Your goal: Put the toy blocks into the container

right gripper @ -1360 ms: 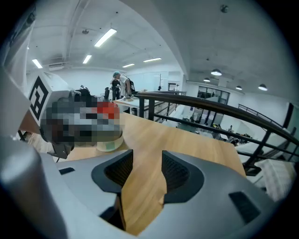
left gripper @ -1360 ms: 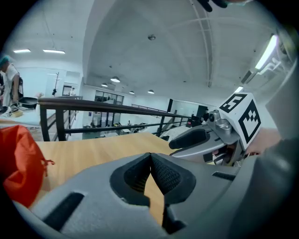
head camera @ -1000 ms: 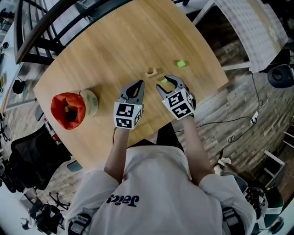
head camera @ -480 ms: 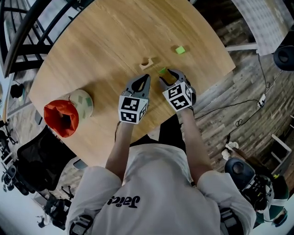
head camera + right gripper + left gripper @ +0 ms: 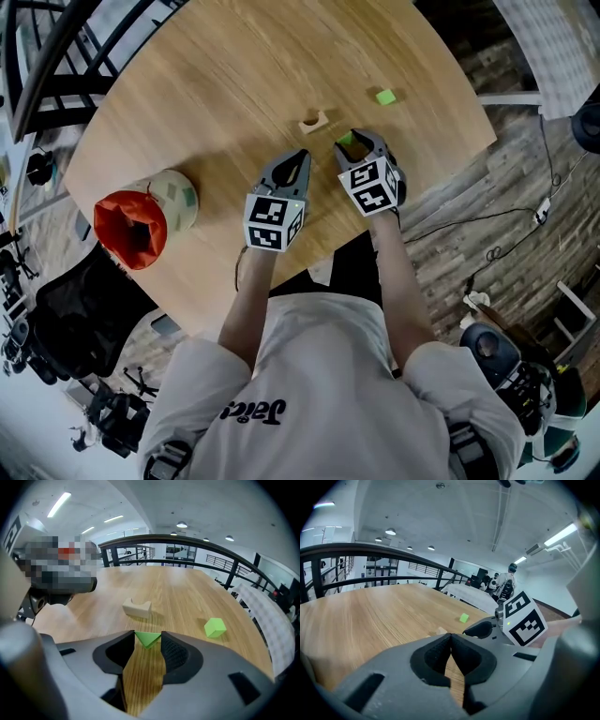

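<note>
Over the last second both hands had dropped toward the round, pale wooden table (image 5: pixel 216 84), and the right claw (image 5: pixel 359 141) had arrived over the small green triangular wooden block (image 5: pixel 346 140). In the right gripper view that claw (image 5: pixel 149 641) stood spread with the wedge (image 5: pixel 148 638) resting on the table between its tips; the jaws had just been closing a little onto it, yet no firm pinch showed. By my reading, the first pick was about to be made, and none of the three loose blocks had reached the container. The left claw (image 5: pixel 292 159) hung just beside the right one, its jaws pressed together on nothing (image 5: pixel 451 641). Just beyond the wedge lay a tan wooden arch-shaped block (image 5: pixel 313 121), and farther toward the table's far right edge a green wooden cube (image 5: pixel 385 97), both clear of the claws. The red-orange soft-sided container (image 5: pixel 134 230) sat well apart near the table's left edge, touching a pale round roll (image 5: pixel 173 197). The left claw stood between the wedge and the container, so the carry would probably have had to pass over or around it.
</note>
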